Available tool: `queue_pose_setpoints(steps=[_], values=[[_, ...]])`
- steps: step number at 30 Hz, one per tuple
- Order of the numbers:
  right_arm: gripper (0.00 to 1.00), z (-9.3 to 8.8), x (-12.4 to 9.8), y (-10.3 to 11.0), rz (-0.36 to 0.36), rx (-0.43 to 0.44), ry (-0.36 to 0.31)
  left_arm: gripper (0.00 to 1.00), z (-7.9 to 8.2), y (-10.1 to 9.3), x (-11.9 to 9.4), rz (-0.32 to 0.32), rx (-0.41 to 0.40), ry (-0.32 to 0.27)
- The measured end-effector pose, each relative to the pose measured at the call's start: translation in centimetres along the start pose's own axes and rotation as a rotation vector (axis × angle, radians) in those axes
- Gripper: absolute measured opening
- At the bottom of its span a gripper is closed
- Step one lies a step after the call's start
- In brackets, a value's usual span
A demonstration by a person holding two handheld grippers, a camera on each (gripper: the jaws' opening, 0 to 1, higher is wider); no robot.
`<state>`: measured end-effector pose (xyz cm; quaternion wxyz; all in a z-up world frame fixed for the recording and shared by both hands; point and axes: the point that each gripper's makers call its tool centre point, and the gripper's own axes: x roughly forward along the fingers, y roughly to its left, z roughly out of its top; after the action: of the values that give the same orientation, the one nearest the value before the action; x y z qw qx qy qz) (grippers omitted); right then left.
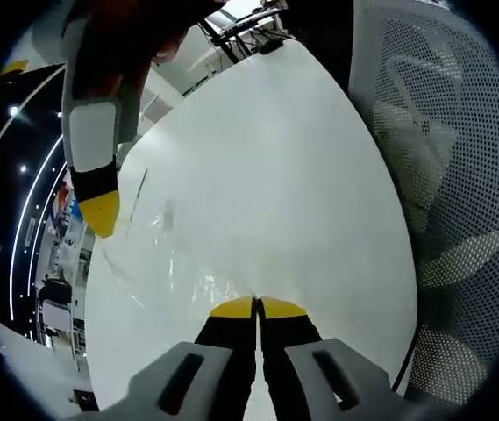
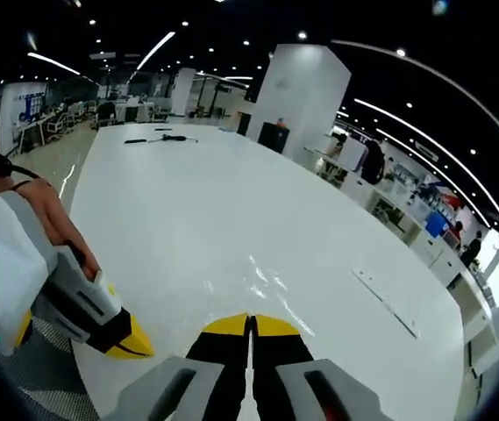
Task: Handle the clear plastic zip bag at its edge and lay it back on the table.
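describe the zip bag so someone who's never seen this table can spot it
Start at the big white table. The clear plastic zip bag lies on it just beyond the left gripper, whose yellow tips are closed at the bag's near edge, with the right gripper at its far side. It is see-through: look for glare, wrinkles and a straight zip strip against the plain white top.

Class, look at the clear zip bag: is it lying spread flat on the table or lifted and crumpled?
Spread flat: the clear zip bag lies on the white table, its zip strip straight. Both grippers' jaws are shut at its near edge.
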<state>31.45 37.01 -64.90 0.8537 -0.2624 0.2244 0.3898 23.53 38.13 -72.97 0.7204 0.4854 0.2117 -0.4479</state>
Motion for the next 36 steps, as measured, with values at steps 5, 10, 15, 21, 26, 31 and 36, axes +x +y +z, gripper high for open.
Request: queue_pose_setpoints(steps=[5, 10, 15, 21, 26, 31, 36], values=[[0.00, -0.6, 0.3, 1.0, 0.033, -0.030, 0.003, 0.00, 0.1, 0.1, 0.1, 0.007, -0.007, 0.001], [0.00, -1.3, 0.4, 1.9, 0.058, -0.084, 0.025, 0.00, 0.2, 0.4, 0.1, 0.022, -0.026, 0.006], [0.00, -1.9, 0.7, 2.6, 0.082, -0.094, 0.037, 0.00, 0.0, 0.5, 0.1, 0.028, -0.043, 0.016], [0.00, -2.2, 0.8, 3.0, 0.105, -0.101, 0.058, 0.00, -0.2, 0.6, 0.2, 0.033, -0.062, 0.025], [0.00, -3.3, 1.2, 3.7, 0.136, -0.079, 0.093, 0.00, -0.5, 0.6, 0.6, 0.031, -0.069, 0.044], [0.03, -4.1, 1.2, 4.3, 0.149, -0.067, 0.108, 0.00, -0.5, 0.3, 0.8, 0.025, -0.081, 0.048], [0.05, -4.7, 0.7, 4.9, 0.163, -0.049, 0.117, 0.00, -0.5, 0.1, 1.2, 0.023, -0.075, 0.054]])
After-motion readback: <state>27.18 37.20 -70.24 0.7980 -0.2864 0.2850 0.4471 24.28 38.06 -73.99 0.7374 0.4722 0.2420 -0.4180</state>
